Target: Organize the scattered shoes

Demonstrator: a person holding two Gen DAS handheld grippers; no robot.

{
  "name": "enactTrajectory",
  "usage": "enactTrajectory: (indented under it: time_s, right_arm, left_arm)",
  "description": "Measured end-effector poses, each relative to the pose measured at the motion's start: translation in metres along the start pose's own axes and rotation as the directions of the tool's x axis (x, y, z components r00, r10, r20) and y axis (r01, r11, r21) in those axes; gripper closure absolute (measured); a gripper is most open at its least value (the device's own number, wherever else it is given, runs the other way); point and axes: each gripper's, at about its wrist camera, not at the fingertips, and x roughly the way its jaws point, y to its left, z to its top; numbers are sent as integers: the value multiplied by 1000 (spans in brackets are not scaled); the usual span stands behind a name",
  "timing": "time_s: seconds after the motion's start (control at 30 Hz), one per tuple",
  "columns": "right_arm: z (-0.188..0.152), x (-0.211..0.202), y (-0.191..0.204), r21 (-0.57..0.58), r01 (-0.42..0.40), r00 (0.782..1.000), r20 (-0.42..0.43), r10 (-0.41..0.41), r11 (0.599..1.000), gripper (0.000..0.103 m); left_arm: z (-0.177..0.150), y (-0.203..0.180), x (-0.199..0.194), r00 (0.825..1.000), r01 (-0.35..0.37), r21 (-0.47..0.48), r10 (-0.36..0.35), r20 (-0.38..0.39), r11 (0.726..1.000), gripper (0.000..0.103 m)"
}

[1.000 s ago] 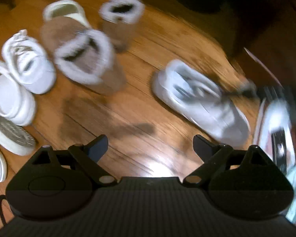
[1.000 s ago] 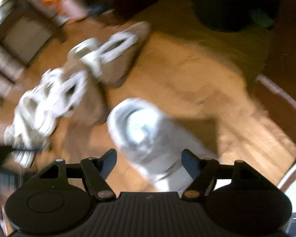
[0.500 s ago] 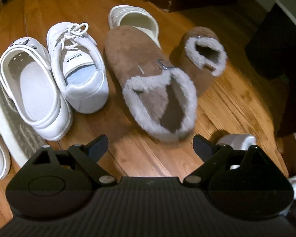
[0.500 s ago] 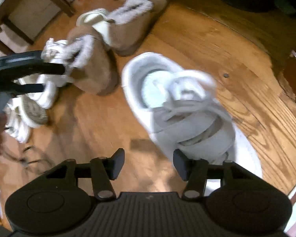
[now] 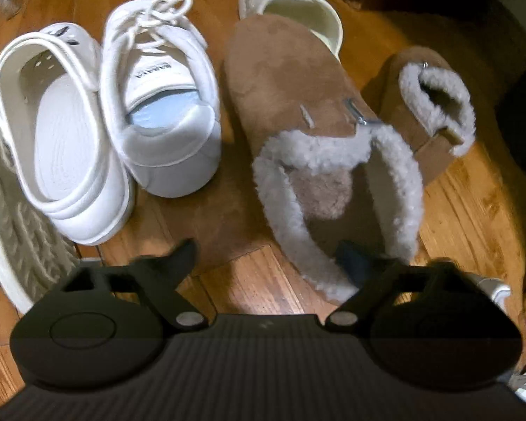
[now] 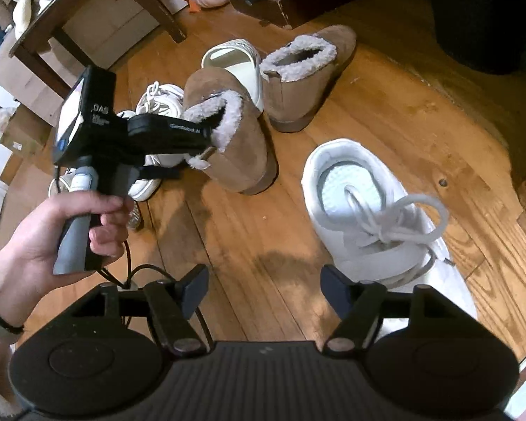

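Tan fleece-lined slipper [image 5: 308,112] sits on the wooden floor [image 5: 228,280] beside a white sneaker [image 5: 164,112], and the left claw [image 5: 266,249] is closing around its heel collar. The right claw [image 6: 264,277], opening and empty, likely takes the stray sneaker [image 6: 378,217] next.

Each gripper is matte black. The right gripper [image 6: 264,289] has two angular fingers [image 6: 193,289] with dark blue-grey pads, each pivoting on a silver screw just behind it, ahead of a ribbed black body flanked by round housings. The left gripper [image 6: 207,137] has white lettering, a grey handle and a thin black cable. The left hand [image 6: 52,231] wears a thin dark wristband.
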Motion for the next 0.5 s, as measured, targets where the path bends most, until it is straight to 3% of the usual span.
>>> enactTrajectory:
  time_s: [0.03,0.13,0.3,0.4,0.5]
  right_arm:
    - [0,0,-1,3,6,1000,-2,-6,1000,31]
    - [-3,-5,-9,15,34,999,17,-34,999,31]
    - [-6,-8,-19,16,62,998,7,-63,998,24]
    - [-12,-1,-13,-115,141,989,-23,-145,983,24]
    - [-17,0,-18,-100,117,992,-45,-122,988,23]
  left_arm:
    - [3,1,2,999,39,-44,-41,-34,998,87]
    - [4,-1,-1,998,-14,-57,10,-65,998,92]
    - [-1,-3,-11,998,-26,-75,21,-65,997,94]
    - [-4,-15,-29,998,-56,33,56,-14,998,94]
    - [-10,-25,-42,993,-113,130,108,43,985,94]
